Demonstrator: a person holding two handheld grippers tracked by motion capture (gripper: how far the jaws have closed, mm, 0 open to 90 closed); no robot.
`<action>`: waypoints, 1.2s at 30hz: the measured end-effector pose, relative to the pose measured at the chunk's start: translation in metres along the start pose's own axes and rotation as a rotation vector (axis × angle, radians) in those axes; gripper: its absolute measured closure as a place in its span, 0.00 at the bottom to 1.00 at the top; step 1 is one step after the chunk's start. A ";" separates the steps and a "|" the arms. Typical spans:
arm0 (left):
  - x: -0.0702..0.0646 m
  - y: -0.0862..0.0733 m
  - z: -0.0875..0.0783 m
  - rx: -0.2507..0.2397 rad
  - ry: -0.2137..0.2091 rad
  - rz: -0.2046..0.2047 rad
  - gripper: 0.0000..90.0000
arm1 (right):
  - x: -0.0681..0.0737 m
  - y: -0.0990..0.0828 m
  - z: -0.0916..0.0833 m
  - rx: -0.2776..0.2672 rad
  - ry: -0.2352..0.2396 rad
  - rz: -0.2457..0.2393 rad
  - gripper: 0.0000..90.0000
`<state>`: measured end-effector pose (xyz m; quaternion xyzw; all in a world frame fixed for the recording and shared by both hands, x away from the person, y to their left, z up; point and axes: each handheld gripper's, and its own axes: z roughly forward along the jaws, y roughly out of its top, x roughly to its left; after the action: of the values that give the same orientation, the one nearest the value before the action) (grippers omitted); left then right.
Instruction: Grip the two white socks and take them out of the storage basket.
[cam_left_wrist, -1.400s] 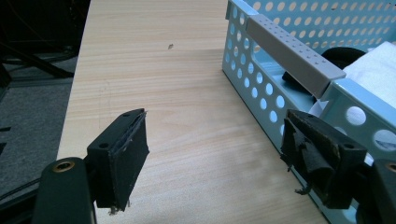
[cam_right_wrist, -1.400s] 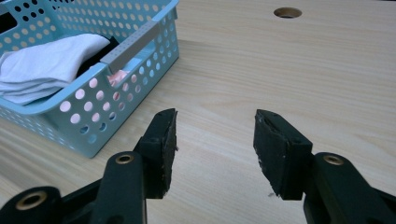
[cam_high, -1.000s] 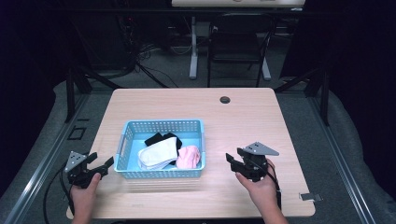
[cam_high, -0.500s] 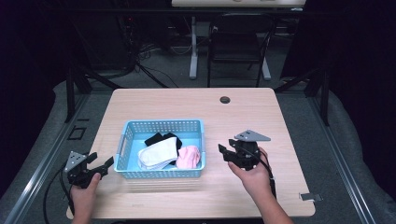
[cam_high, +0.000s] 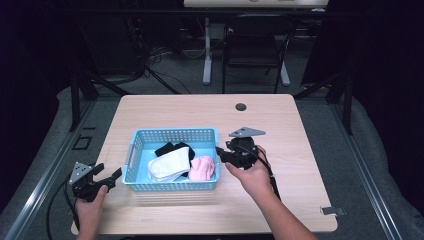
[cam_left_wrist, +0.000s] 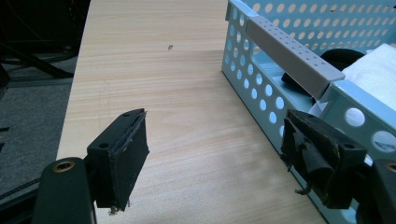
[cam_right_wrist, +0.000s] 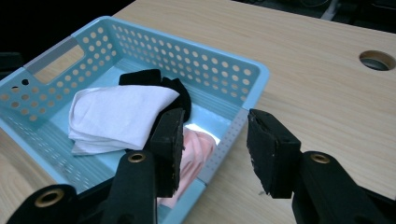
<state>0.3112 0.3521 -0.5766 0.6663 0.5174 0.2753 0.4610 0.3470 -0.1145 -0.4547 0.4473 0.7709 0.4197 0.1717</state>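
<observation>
The blue basket (cam_high: 175, 186) sat near the table's (cam_high: 300, 130) front edge, left of centre, holding three folded cloths — a white one (cam_high: 170, 164), a pink one (cam_high: 202, 168) in the basket's front right corner, and a black one (cam_high: 172, 148) behind them. The right gripper (cam_high: 223, 154) hovered at the basket's right wall, above the pink cloth; its jaws had just been narrowing, yet stood apart with nothing between them. The left gripper (cam_high: 111, 176) waited by the basket's left wall, jaws wide and empty. The pink cloth looked soft, light and limp — likely to sag and unfold when lifted. A pinch on its bunched upper fold, taking several layers, would probably hold best.
</observation>
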 end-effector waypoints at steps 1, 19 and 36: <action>0.000 0.000 0.000 0.000 0.000 0.000 0.25 | 0.003 0.002 0.003 0.008 0.003 -0.008 0.62; 0.001 0.000 0.000 -0.004 -0.002 -0.002 0.25 | 0.033 0.028 0.056 0.097 0.074 -0.005 0.64; 0.001 0.000 0.000 -0.004 -0.003 -0.002 0.25 | 0.044 0.028 0.108 0.254 0.091 0.053 0.66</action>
<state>0.3115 0.3529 -0.5765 0.6653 0.5167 0.2748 0.4635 0.4076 -0.0177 -0.4909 0.4663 0.8126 0.3431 0.0673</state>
